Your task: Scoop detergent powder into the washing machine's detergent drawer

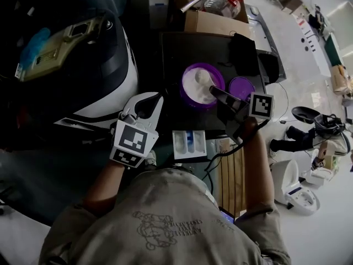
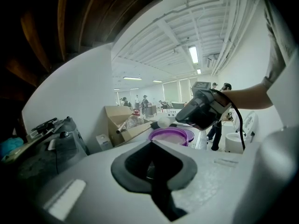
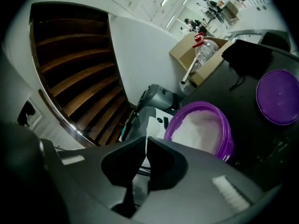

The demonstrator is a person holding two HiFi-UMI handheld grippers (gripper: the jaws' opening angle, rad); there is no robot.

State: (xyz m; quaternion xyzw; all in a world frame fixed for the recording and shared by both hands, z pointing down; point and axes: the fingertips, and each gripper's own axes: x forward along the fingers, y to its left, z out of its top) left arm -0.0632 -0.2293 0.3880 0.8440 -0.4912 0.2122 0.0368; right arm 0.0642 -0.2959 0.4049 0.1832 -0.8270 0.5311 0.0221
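Note:
A purple tub (image 1: 190, 95) of white powder stands on the dark tabletop, its purple lid (image 1: 241, 88) lying to the right. My right gripper (image 1: 215, 91) reaches over the tub's right rim, shut on the handle of a white scoop (image 1: 203, 78) whose bowl is over the powder. In the right gripper view the scoop (image 3: 150, 127) shows as a thin white strip between the pads, with the tub (image 3: 223, 125) beyond. The white detergent drawer (image 1: 189, 144) sits pulled out near me. My left gripper (image 1: 151, 102) hovers left of the tub, shut and holding nothing.
The washing machine (image 1: 83, 65) fills the left side. A cardboard box (image 1: 212, 21) with a plastic bottle stands behind the tub. Black gear (image 1: 245, 51) lies at the back right. A cable trails from the right gripper. White appliances (image 1: 295, 189) sit on the floor at right.

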